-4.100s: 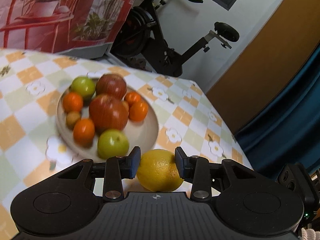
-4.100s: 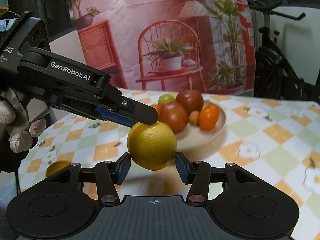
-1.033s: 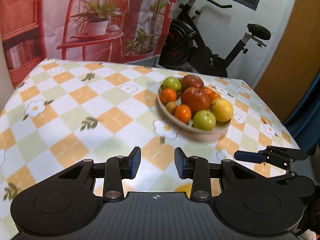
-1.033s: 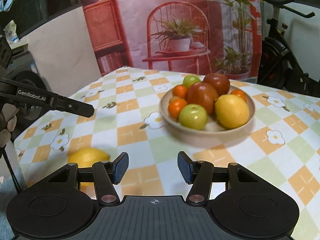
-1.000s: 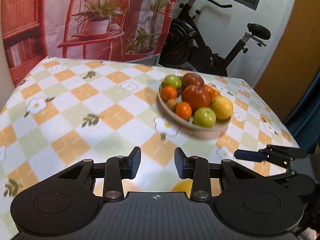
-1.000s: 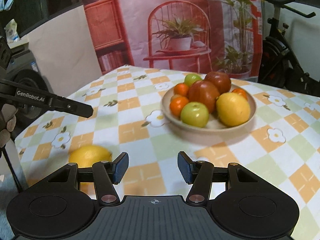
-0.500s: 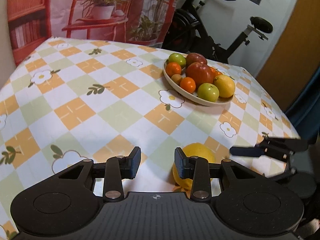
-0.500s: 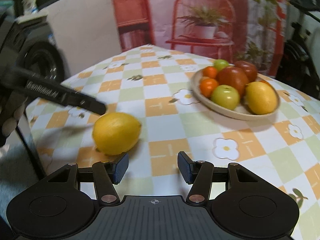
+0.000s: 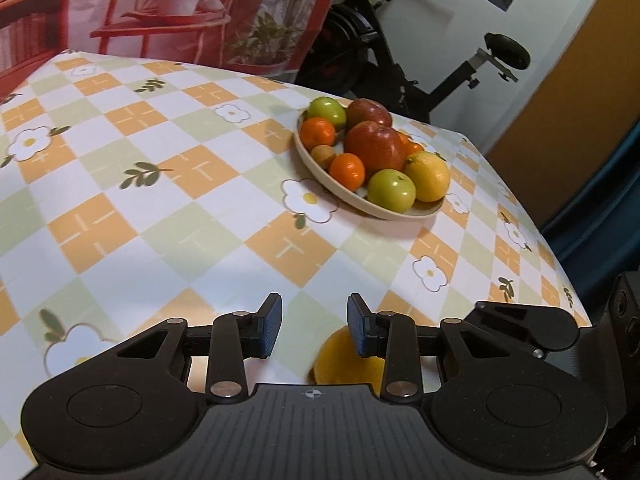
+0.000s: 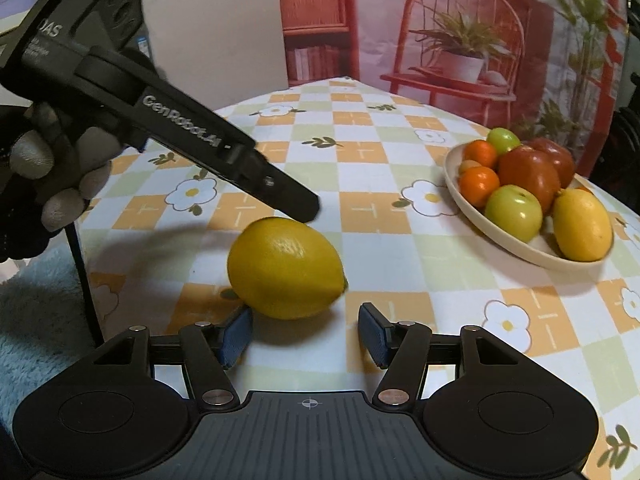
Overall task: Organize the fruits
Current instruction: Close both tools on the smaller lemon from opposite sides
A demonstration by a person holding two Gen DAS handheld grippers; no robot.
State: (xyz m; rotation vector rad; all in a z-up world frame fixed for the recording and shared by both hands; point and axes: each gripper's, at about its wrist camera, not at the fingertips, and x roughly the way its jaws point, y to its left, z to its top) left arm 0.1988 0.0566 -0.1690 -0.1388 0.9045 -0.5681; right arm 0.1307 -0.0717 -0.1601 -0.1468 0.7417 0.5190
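Note:
A yellow lemon (image 10: 285, 267) lies on the checked tablecloth near the table's front edge, just ahead of my open, empty right gripper (image 10: 304, 334). In the left wrist view the lemon (image 9: 343, 364) is partly hidden under my open left gripper (image 9: 314, 326), just below its right finger. The left gripper shows in the right wrist view (image 10: 308, 204) with its tip just above and behind the lemon. A beige plate (image 9: 320, 174) holds apples, oranges and another lemon (image 9: 427, 176); it also shows in the right wrist view (image 10: 460, 196).
The tablecloth (image 9: 168, 216) covers the whole table. An exercise bike (image 9: 400, 64) stands behind the table's far edge. A red printed backdrop (image 10: 460, 32) hangs behind. The table's edge and a grey rug (image 10: 36, 304) lie to the left in the right wrist view.
Both grippers have pulled back from the plate toward the table's front. The right gripper has closed in on the loose lemon, and the left gripper's tip now hangs over it.

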